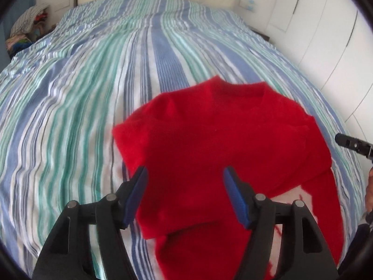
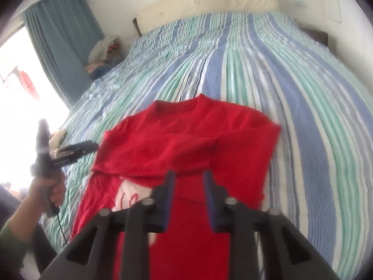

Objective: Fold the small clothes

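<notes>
The small red knit shirt (image 1: 216, 144) lies partly folded on the blue, green and white striped bed cover (image 1: 81, 107), neckline toward the headboard, its long axis running away from both cameras. The left gripper (image 1: 185, 175) hangs over the shirt's near half with jaws apart, nothing between them. The right gripper (image 2: 188, 179) also hovers over the near half, jaws narrowed but gapped, pressing no cloth. A white printed patch (image 2: 130, 196) shows beneath the folded layer. Both sit equally near, so the hem edge below them looks the likely next grab
</notes>
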Available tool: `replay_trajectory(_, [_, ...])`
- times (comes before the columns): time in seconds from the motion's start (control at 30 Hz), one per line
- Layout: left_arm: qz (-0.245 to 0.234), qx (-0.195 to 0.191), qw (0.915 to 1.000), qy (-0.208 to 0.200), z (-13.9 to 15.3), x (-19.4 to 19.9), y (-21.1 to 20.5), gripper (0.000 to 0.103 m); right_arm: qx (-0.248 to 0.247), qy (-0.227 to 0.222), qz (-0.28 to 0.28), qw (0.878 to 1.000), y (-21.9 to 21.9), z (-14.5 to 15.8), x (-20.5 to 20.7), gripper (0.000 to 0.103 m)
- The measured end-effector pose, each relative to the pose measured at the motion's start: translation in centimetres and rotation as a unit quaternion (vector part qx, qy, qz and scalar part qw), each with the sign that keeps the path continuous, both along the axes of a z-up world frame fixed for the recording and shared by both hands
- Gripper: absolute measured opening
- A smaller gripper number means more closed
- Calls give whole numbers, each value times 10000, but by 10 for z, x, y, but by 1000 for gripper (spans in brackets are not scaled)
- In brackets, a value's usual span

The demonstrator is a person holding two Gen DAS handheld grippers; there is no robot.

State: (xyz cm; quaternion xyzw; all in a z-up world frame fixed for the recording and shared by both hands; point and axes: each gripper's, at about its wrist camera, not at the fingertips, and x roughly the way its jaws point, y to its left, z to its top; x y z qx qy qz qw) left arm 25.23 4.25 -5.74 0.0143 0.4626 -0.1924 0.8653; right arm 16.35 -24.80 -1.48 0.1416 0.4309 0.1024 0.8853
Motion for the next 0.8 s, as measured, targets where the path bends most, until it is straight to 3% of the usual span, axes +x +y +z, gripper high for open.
replay_trajectory(0.13, [346,177,9990,226,-36,-1,21,72,7,288,438,9986,30,-31,59,18])
replay_trajectory(0.2, [355,-97,9991,206,-38,-6,34,74,-280,883,455,9947,35,-65,74,18])
replay_trajectory(0.23, [341,-76,9992,199,-37,-8,36,74,-314,1290,357,9905,32,-85,76,18])
replay_trajectory(0.27, [320,-10,9993,183,-34,-10,37,74,-138,1377,265,9900,27,-96,71,15])
replay_trajectory(0.37, [348,58,9994,61,-21,-22,40,74,-47,1109,117,9938,17,-83,54,16])
replay_trajectory(0.43, [357,-104,9993,-58,-10,-40,48,74,-108,782,122,9968,15,-64,34,27])
replay_trajectory(0.5, [341,-278,9988,-219,0,-62,54,82,-312,451,128,9984,10,-50,7,49])
replay_trajectory(0.67, [237,-304,9968,-706,11,-120,57,93,-939,-351,-118,9949,-9,-40,-73,61])
replay_trajectory(0.8, [450,-11,9947,-930,10,-126,67,94,-1174,-749,-799,9870,-47,-47,-123,75])
